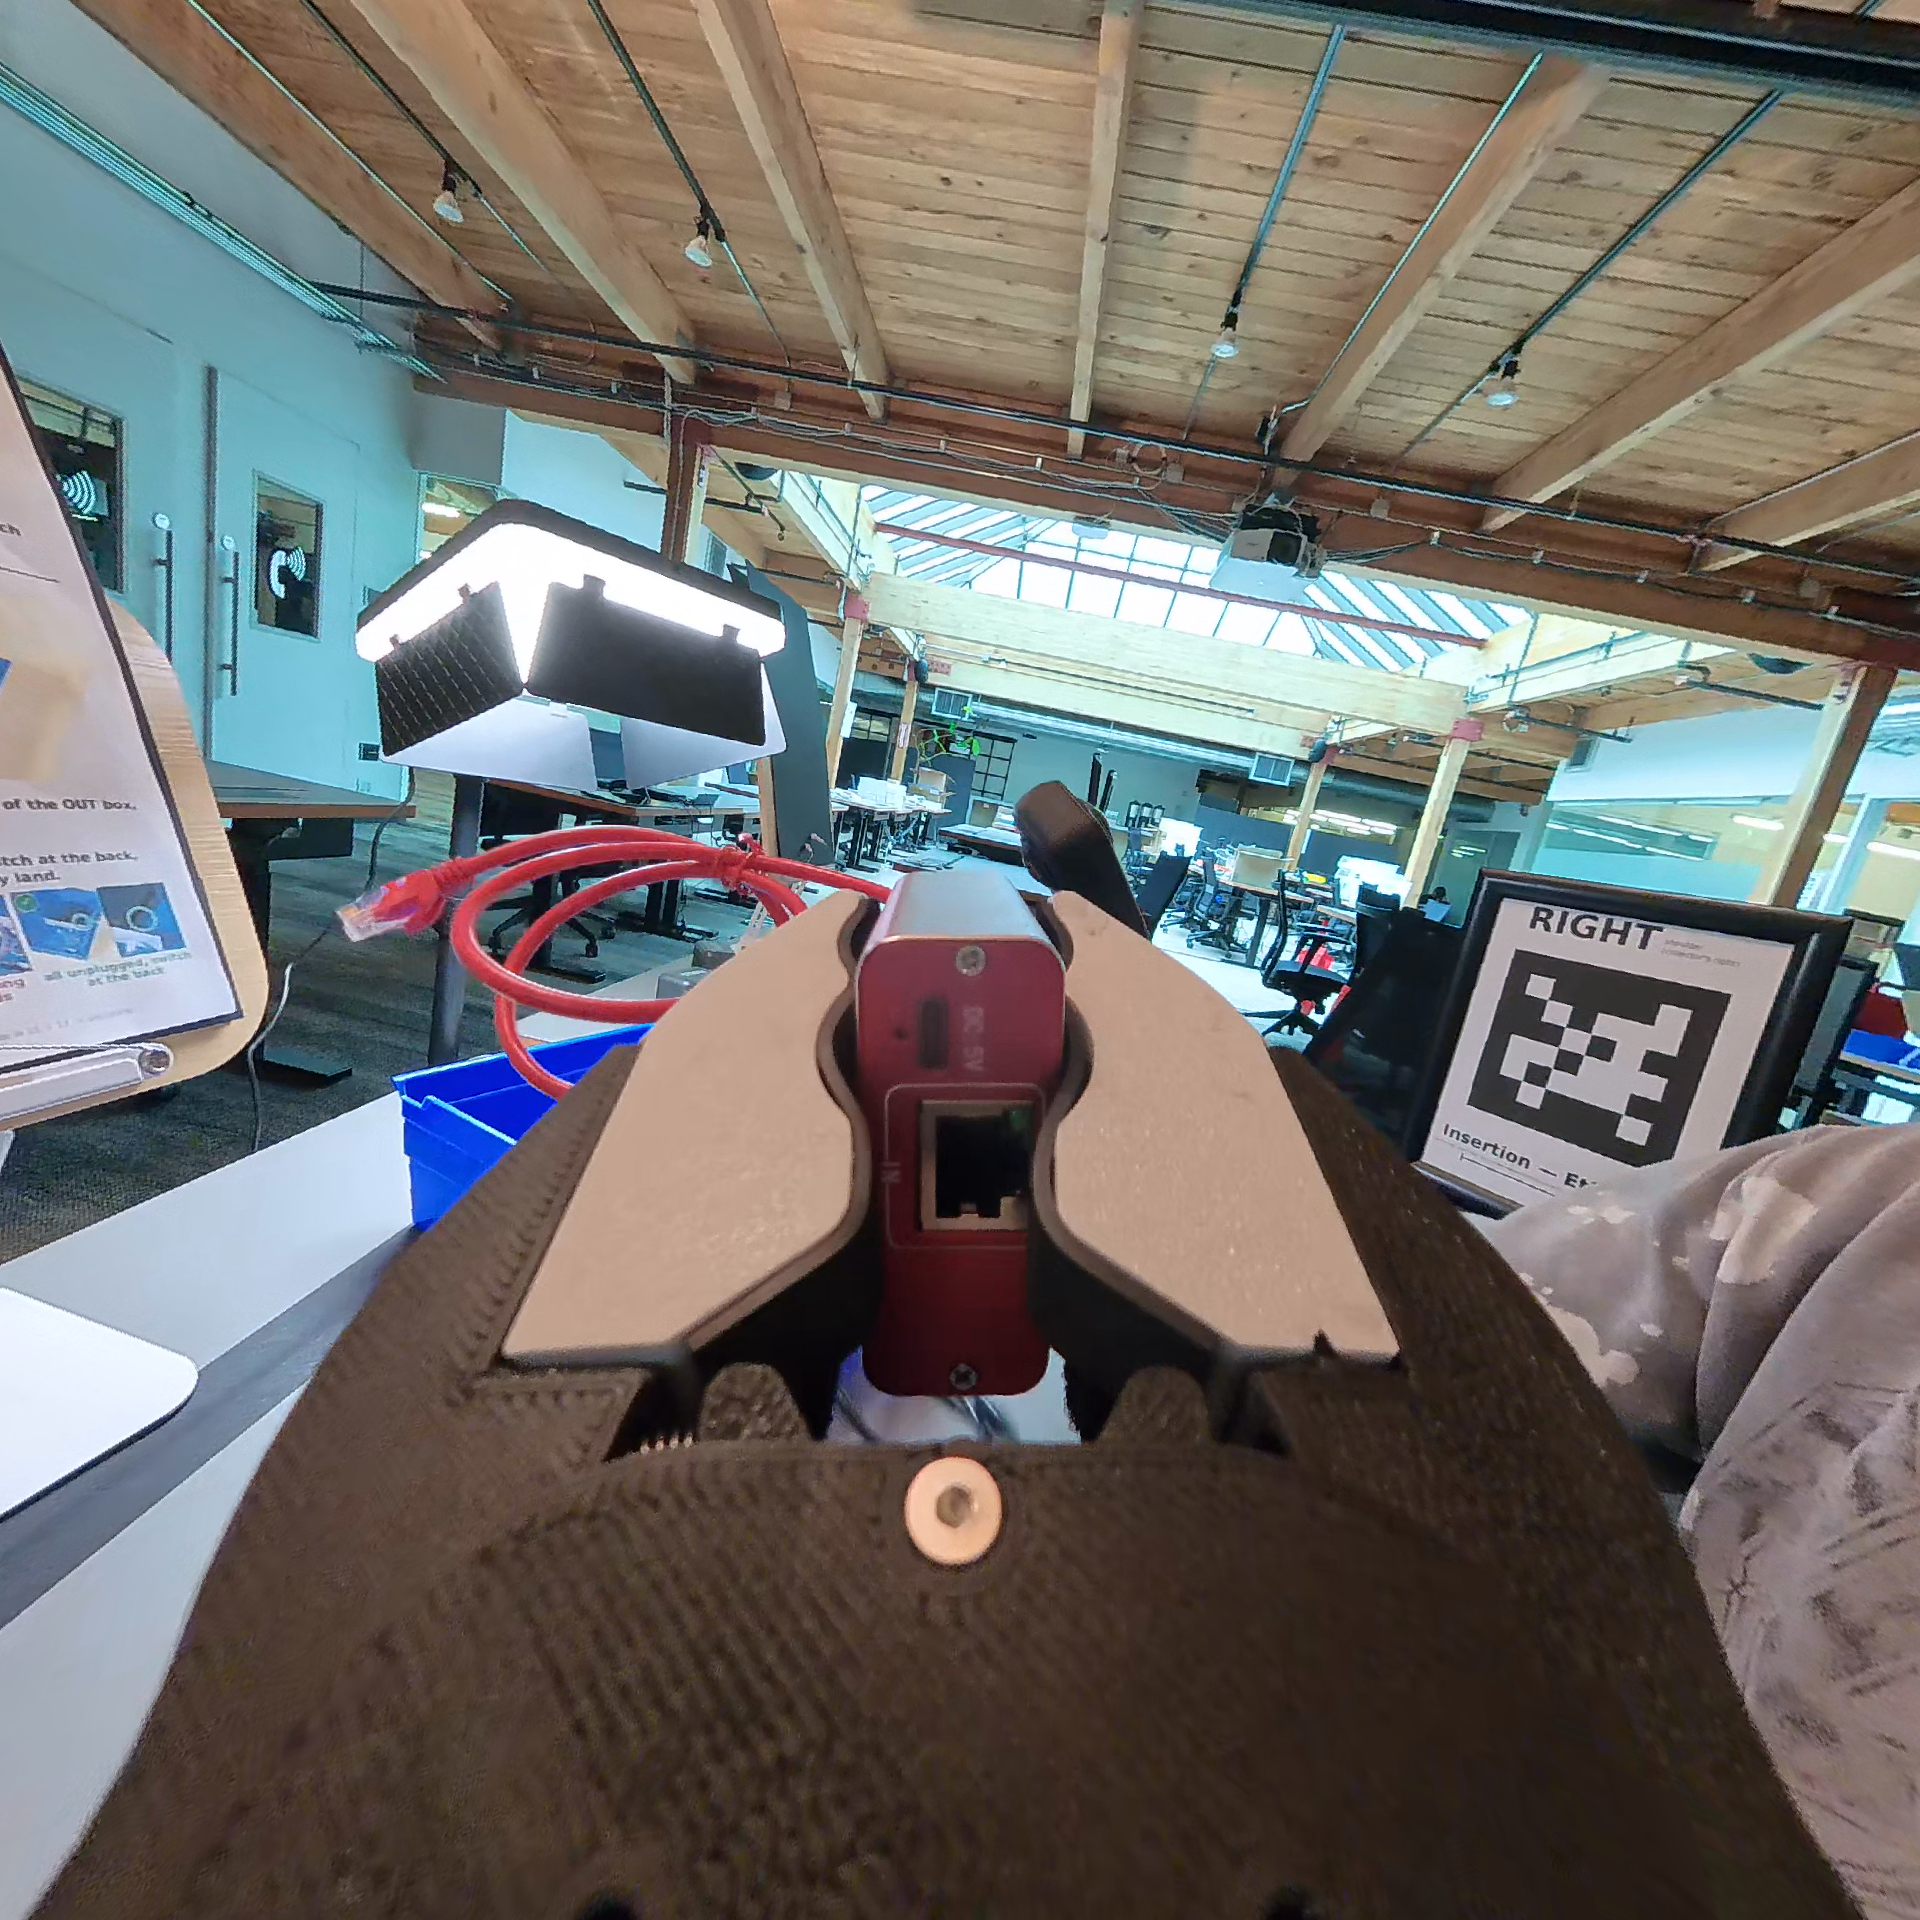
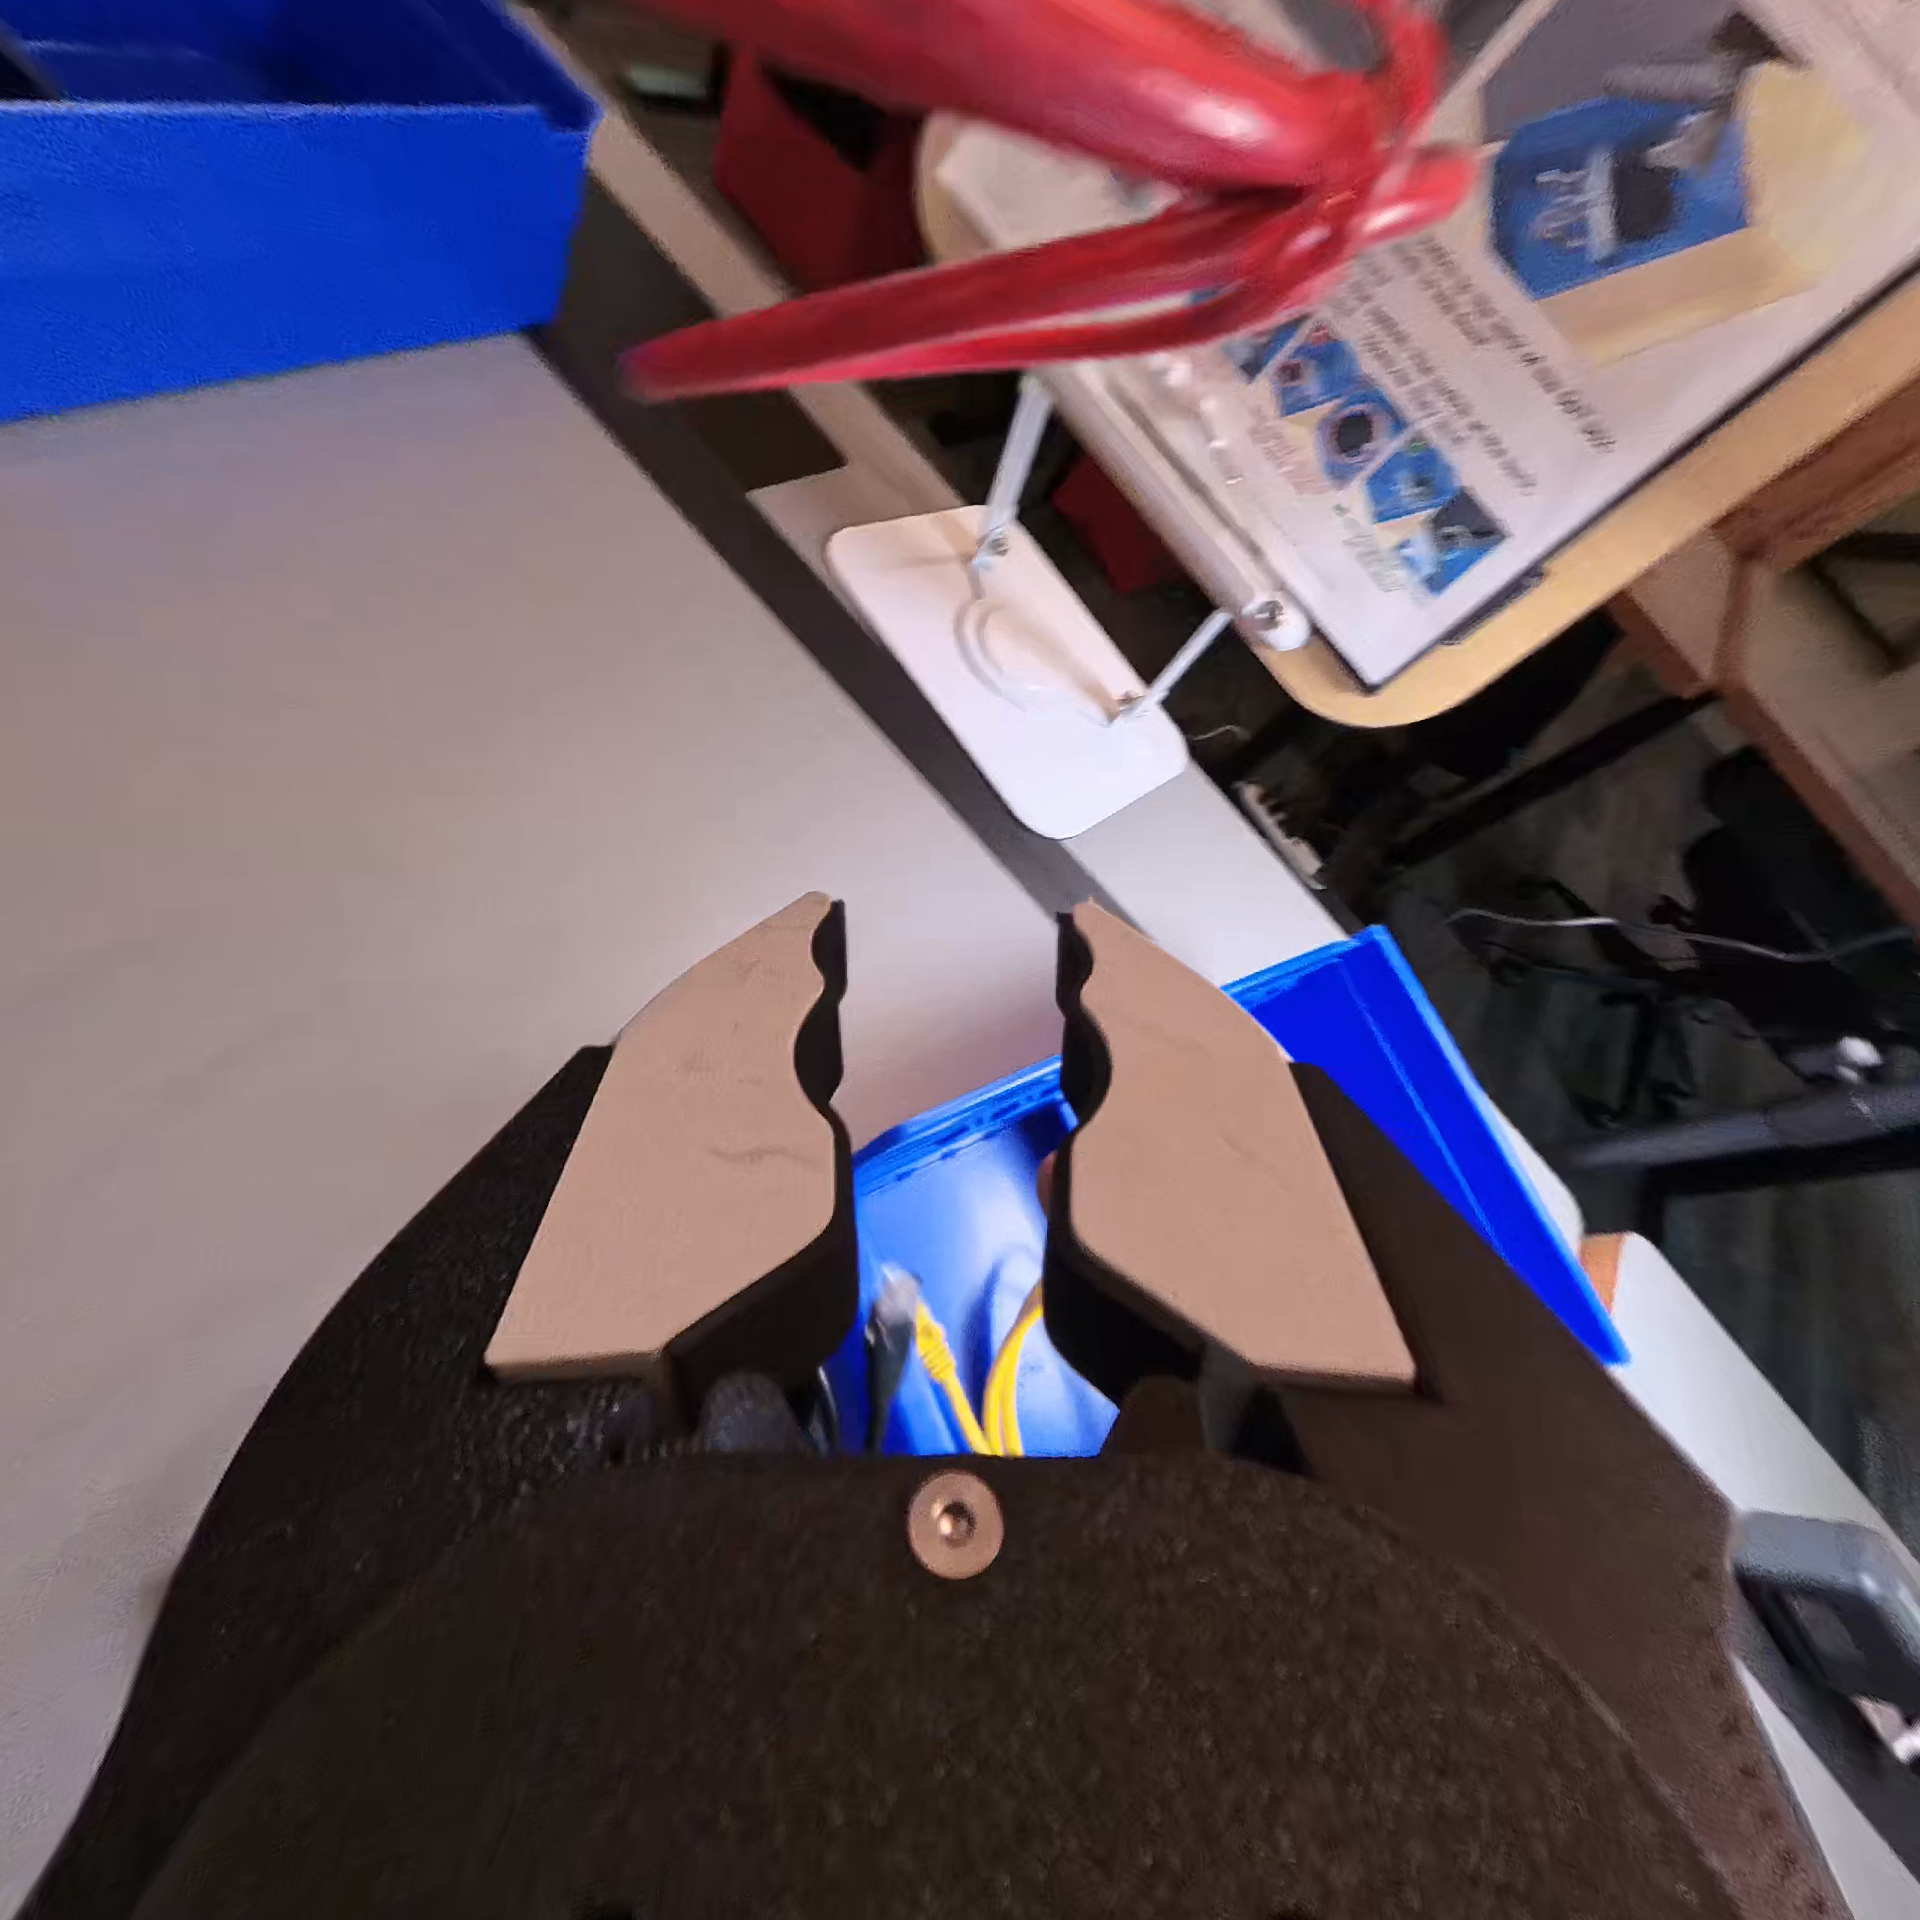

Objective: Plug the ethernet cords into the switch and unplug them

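- The left gripper [image 1: 961,1122] was clenched on the red switch [image 1: 961,1112], which stood on end between the two grey fingers [image 1: 717,1132], its empty port facing the camera. The grip looked to sit on narrow side faces; a push from a plug could, I judged, twist the switch in the jaws or slide it back.
- The right gripper [image 2: 951,935] was released, jaws apart and holding nothing, above a blue bin [image 2: 1423,1101] at the edge of the white table [image 2: 312,779]. A yellow cord [image 2: 956,1371] and a grey plug [image 2: 894,1314] lay in that bin, partly hidden by the fingers. Reaching down for one risked catching both cords, or pinching the plug's latch side.
- Beyond the switch, a red ethernet cord [image 1: 582,935] hung in a tied coil, one clear plug [image 1: 369,914] free at the left. Whether its other end sat in the switch could not be told. In the right wrist view the red cord [image 2: 1091,260] was motion-blurred; a swinging coil could snag a gripper or tug the switch.
- Farther off, another blue bin [image 1: 468,1122] and an instruction sheet on a stand [image 1: 94,883] stood close enough to be knocked.
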A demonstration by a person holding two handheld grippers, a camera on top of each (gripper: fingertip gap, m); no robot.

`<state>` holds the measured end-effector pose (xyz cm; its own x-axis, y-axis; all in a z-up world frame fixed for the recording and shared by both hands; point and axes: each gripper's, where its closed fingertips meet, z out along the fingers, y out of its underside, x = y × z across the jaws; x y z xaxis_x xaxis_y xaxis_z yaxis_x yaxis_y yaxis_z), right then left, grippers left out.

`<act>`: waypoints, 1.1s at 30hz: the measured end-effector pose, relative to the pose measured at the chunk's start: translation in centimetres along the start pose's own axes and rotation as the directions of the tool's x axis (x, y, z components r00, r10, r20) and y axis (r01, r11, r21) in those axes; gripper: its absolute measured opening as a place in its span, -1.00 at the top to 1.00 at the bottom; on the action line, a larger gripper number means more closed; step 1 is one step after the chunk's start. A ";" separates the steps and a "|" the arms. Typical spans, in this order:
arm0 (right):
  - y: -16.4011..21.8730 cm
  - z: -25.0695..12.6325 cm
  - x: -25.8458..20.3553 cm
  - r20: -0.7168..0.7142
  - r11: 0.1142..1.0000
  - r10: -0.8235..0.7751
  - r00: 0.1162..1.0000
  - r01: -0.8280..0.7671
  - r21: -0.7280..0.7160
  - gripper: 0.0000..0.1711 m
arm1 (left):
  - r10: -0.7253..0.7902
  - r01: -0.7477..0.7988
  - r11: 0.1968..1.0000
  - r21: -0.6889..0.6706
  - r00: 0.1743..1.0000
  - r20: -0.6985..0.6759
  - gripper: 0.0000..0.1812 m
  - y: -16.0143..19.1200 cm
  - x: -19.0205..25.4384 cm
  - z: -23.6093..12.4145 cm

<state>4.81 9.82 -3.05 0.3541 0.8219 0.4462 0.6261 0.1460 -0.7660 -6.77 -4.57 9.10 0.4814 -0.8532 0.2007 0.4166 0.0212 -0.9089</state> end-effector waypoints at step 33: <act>6.8 -4.1 8.7 0.022 0.897 -0.252 0.968 0.242 -0.371 0.89 | 0.021 -0.021 1.000 0.012 1.000 0.013 0.68 -1.0 0.2 -0.6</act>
<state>15.00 15.68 -2.46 0.1697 0.7708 0.6141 0.9047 0.1253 -0.4073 -7.57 -5.07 9.84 0.4998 -0.8459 0.1861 0.4157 0.0458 -0.9084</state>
